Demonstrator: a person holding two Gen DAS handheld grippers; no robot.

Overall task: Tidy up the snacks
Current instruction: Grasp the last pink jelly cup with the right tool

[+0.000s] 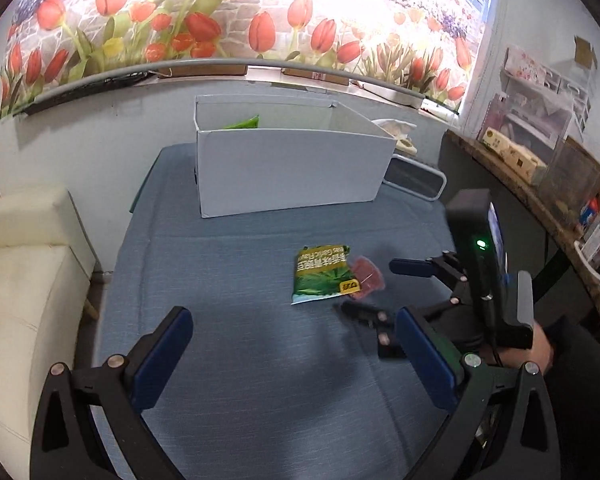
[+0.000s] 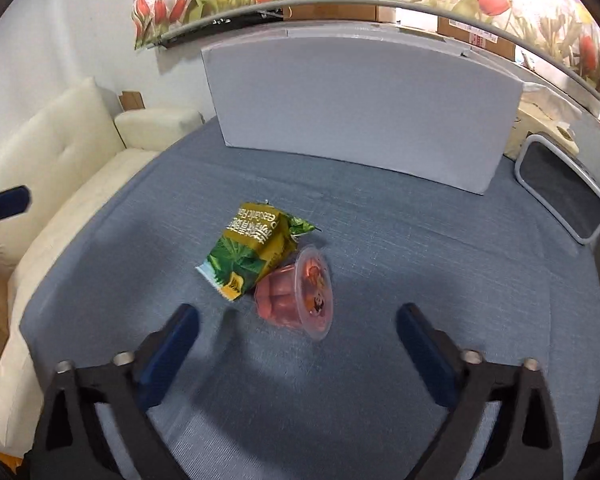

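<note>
Green snack bag (image 2: 256, 258): lies flat on the blue-grey cloth, in front of the white box and well apart from it; printed with green leaves, a yellow-olive top band and white lettering.
Cream sofa (image 1: 24, 264): far to the left of the green snack bag, beside the left edge of the cloth.
Left gripper (image 1: 294, 354): hovers over the cloth nearer the camera than the green snack bag; its blue-padded jaws stand wide apart with only bare cloth between them, gripping nothing.
Blue-grey cloth (image 1: 240, 280): covers the surface under the green snack bag and runs back beneath the white box.
White box (image 1: 292, 168): open-topped, behind the green snack bag at the far end of the cloth; another green packet (image 1: 242, 123) pokes above its near wall at the left.
Red jelly cup (image 2: 296, 296): tipped on its side, touching the right lower corner of the green snack bag; clear lid with a small printed figure faces right.
Right gripper (image 2: 298, 328): points down at the cloth just short of the green snack bag and the jelly cup; its jaws are partway open and hold nothing, the cup lying just beyond the tips.
Hand (image 1: 540, 350): to the right of the green snack bag, wrapped on the right gripper's handle.
Mirror (image 2: 560, 196): white-framed, propped right of the green snack bag, beside the white box's right end.
Tulip curtain (image 1: 260, 16): hangs above and behind the green snack bag, past the white box.
</note>
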